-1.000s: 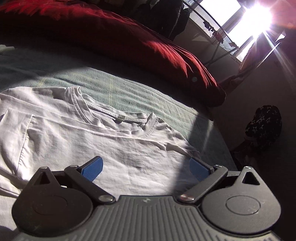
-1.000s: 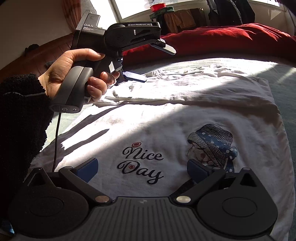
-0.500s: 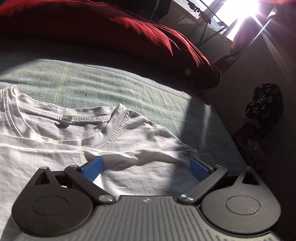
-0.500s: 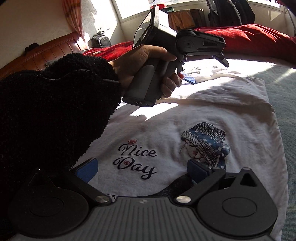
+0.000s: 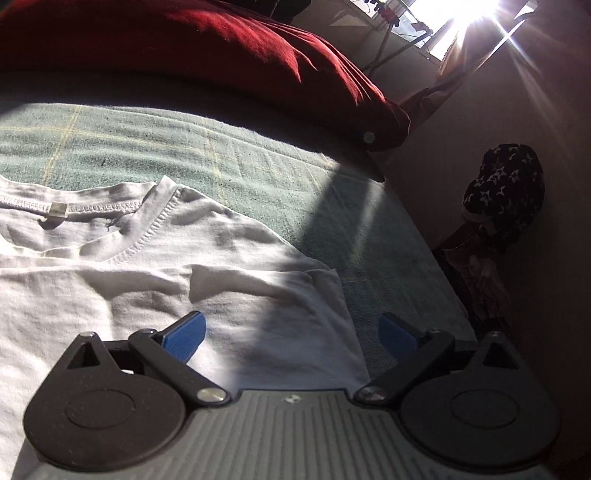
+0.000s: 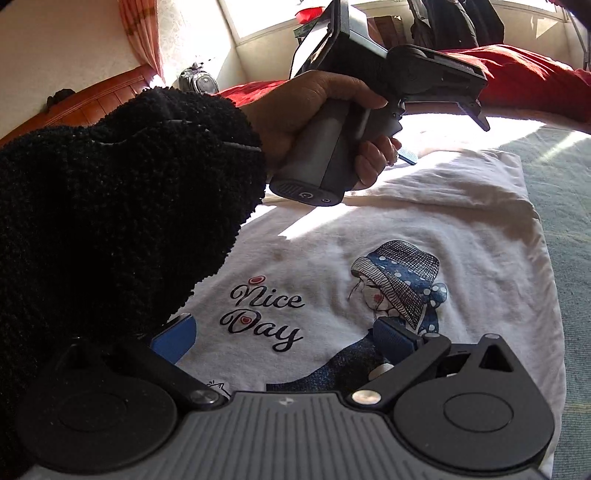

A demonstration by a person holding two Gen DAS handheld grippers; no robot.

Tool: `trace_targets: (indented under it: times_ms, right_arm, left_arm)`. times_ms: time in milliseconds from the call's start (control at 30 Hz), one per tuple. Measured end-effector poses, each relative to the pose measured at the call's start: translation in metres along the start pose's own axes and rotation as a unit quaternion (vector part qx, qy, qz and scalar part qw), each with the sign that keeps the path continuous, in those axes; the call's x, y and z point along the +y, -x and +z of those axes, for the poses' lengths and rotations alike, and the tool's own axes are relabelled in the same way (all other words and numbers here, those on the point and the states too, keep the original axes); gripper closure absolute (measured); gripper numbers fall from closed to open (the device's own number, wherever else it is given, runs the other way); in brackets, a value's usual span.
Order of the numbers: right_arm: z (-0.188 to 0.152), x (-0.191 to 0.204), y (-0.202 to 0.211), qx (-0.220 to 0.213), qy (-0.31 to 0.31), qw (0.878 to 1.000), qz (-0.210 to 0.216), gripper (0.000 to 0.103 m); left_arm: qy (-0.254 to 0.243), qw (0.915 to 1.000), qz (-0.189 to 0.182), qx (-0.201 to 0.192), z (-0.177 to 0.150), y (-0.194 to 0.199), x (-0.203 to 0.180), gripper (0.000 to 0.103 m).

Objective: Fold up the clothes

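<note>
A white T-shirt point(image 5: 155, 266) lies flat on the green bedspread point(image 5: 229, 155), its collar point(image 5: 147, 240) toward the red pillow. My left gripper point(image 5: 291, 332) hovers open over the shirt's shoulder and folded sleeve edge, with nothing between its blue pads. In the right wrist view the same T-shirt point(image 6: 461, 236) shows its "Nice Day" print point(image 6: 264, 314) and a drawing of a girl in a hat. My right gripper point(image 6: 284, 338) is open just above that print. A hand point(image 6: 317, 107) in a black fleece sleeve holds the left gripper's handle point(image 6: 321, 158) above the shirt's upper part.
A long red pillow point(image 5: 207, 55) lies along the far side of the bed. The bed edge drops off at the right, where a dark star-patterned bundle point(image 5: 506, 188) sits by the wall. Strong sun glares through the window point(image 5: 465, 14). A wooden headboard point(image 6: 96, 99) stands at the left.
The left gripper has travelled right along the shirt's top, from mid-chest to the shoulder and sleeve by the bed edge. The right gripper crept slightly forward over the print. Both stayed open.
</note>
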State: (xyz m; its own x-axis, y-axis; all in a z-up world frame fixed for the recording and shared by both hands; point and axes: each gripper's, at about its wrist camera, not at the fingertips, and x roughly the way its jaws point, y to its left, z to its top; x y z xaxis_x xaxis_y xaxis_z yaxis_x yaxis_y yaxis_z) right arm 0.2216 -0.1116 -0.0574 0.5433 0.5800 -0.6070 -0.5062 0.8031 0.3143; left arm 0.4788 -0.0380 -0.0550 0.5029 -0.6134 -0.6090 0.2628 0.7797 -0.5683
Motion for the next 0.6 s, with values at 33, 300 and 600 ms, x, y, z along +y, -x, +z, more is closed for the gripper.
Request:
trace_targets:
  times_ms: [33, 300, 600]
  right_arm:
    - [0.0, 0.0, 0.001, 0.0, -0.001, 1.0, 0.001, 0.0]
    - [0.0, -0.003, 0.001, 0.001, -0.005, 1.0, -0.003, 0.0]
    - [0.0, -0.008, 0.002, 0.0, -0.011, 1.0, -0.004, 0.0]
  left_arm:
    - [-0.01, 0.9998, -0.017, -0.001, -0.005, 0.005, -0.006, 0.004]
    - [-0.032, 0.9968, -0.025, 0.069, -0.051, 0.003, -0.021, 0.003]
    - [-0.045, 0.9987, -0.001, 0.024, -0.029, 0.001, -0.028, 0.003]
